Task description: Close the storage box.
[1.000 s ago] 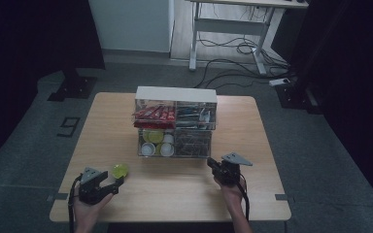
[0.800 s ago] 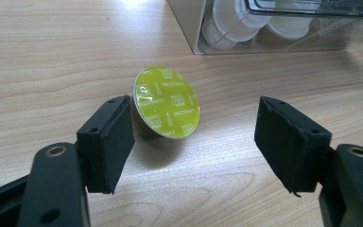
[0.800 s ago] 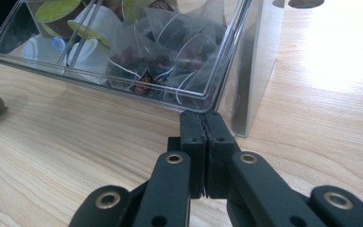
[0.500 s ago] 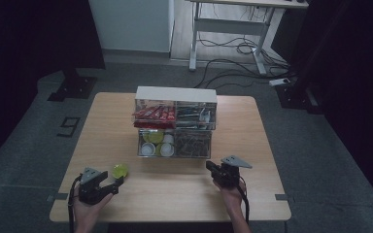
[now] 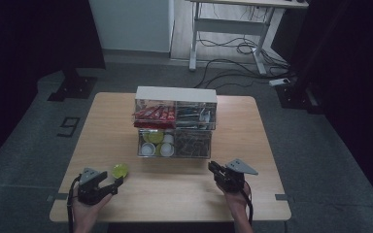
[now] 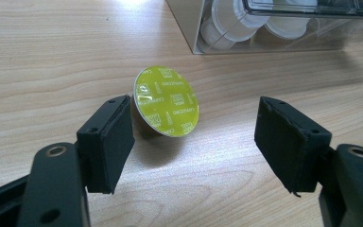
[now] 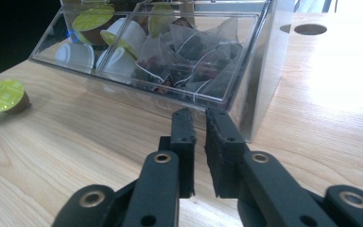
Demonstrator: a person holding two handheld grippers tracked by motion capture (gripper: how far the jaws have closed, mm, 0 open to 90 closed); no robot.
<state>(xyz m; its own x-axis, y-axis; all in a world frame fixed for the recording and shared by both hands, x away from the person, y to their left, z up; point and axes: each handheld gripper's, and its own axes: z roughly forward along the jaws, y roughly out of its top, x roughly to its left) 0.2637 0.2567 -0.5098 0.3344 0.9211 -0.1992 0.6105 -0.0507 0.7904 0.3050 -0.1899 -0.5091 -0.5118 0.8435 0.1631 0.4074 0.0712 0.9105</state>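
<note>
my left gripper (image 6: 194, 137): jaws spread, yellow-green capsule (image 6: 166, 101) at 11 o'clock. my right gripper (image 7: 199, 124): jaws nearly together, holding nothing, clear organiser (image 7: 246, 56) at 12.

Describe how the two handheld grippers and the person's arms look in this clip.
Both the left gripper and right gripper are black, with two flat padded jaws on riveted linkage arms. Each carries a grey three-cornered plate and trails a black cable. The forearms show no sleeves.

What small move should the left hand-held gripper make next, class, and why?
Probably ease the left hand-held gripper forward, then close. Its jaws are open and the yellow-green capsule lies on its side on the table, just ahead, near one jaw, not yet between the pads.
</note>
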